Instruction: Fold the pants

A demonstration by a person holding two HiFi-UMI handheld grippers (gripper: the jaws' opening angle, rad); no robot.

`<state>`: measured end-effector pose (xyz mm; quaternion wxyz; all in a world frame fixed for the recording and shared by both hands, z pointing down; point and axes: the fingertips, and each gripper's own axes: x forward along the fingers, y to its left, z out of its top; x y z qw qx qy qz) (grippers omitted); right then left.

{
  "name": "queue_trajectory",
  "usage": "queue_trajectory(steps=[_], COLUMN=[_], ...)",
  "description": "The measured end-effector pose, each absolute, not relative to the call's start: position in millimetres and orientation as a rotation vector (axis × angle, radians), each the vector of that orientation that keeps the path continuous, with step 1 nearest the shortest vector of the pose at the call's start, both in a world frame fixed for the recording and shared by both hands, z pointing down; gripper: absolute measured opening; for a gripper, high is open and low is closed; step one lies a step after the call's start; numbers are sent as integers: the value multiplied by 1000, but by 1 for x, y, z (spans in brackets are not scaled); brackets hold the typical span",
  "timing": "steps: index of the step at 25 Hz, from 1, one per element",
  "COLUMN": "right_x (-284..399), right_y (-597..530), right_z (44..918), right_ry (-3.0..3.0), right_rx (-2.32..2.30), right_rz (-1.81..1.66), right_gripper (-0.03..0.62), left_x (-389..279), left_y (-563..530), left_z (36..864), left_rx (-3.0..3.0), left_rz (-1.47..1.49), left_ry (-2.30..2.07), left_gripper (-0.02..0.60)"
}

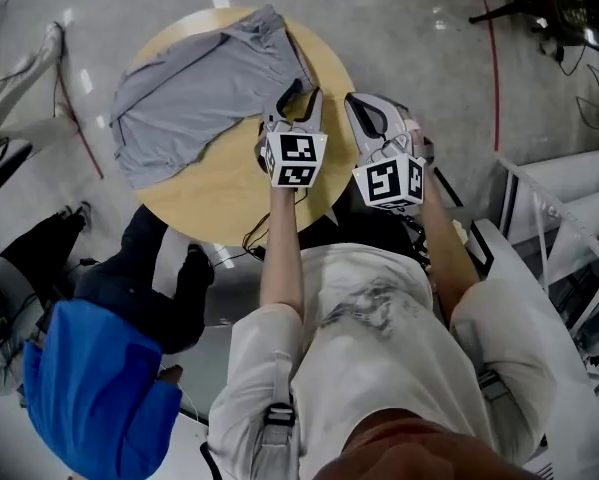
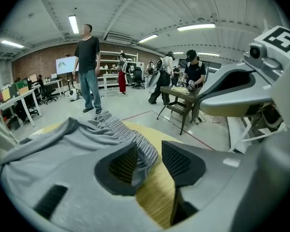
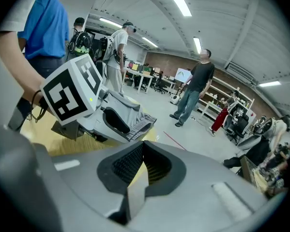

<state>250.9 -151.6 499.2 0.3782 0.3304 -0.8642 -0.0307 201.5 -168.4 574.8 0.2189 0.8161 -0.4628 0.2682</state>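
Operator: white short-sleeve tee (image 1: 379, 338), grey chest print (image 1: 364, 303), shoulder strap with black buckle (image 1: 279, 414). Left tongs (image 1: 302, 101) and right tongs (image 1: 365, 108): grey shells, black ribbed pads (image 2: 121, 164), white cubes (image 1: 296, 158) with black square markers.

Round wooden table (image 1: 229, 190): grey pants (image 1: 189, 93) lie spread flat across its far left part, waistband toward its right side. Left gripper (image 1: 301, 100) is over the table at the waistband's near end. Right gripper (image 1: 364, 108) is at the table's right rim.
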Motion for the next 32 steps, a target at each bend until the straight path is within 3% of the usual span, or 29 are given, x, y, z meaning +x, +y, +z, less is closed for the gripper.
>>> queue_trajectory(steps=[9, 14, 32], right_x=[252, 254, 237], right_y=[-167, -171, -153], right_z=[506, 509, 506], right_ry=[-2230, -2232, -2248], right_rx=[806, 797, 760], right_rz=[-78, -75, -88], right_gripper=[9, 9, 9], left_x=[207, 203, 195], left_y=[-176, -178, -134], left_z=[601, 605, 605], left_rx=[2186, 2182, 2133], left_rz=[805, 846, 821], left_ry=[-1274, -1309, -1287], left_gripper=[207, 166, 144])
